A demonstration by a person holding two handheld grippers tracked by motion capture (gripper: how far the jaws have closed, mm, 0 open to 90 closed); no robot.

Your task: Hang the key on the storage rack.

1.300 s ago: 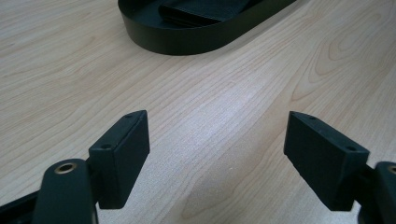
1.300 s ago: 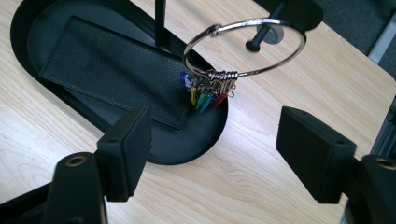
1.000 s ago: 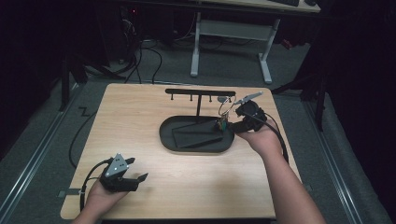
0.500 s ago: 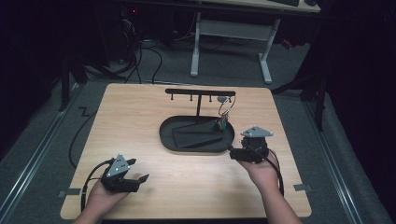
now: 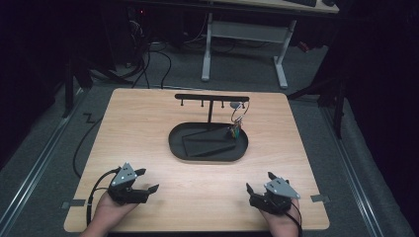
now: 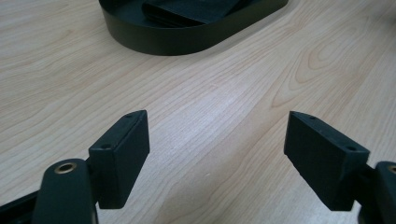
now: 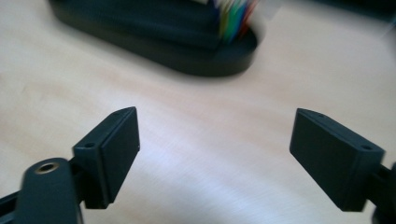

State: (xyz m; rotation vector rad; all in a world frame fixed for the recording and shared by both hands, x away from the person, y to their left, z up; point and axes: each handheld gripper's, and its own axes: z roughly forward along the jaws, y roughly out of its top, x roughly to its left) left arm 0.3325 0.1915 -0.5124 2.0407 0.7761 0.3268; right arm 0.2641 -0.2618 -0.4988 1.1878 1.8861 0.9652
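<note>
While both rest low on the table (image 5: 148,123):
left gripper (image 5: 140,184): jaws apart, empty
right gripper (image 5: 259,186): jaws apart, just widened, empty
keys (image 5: 234,129): hanging, upper middle

Pale wooden table (image 5: 148,123), dark cables (image 5: 148,59) and white desk legs (image 5: 207,49) beyond it.

One bench (image 5: 148,148) carries one black tray (image 5: 178,148), one rack (image 5: 211,97) with one keyring (image 5: 236,123), and two tools, left (image 5: 146,180) and right (image 5: 255,183).
</note>
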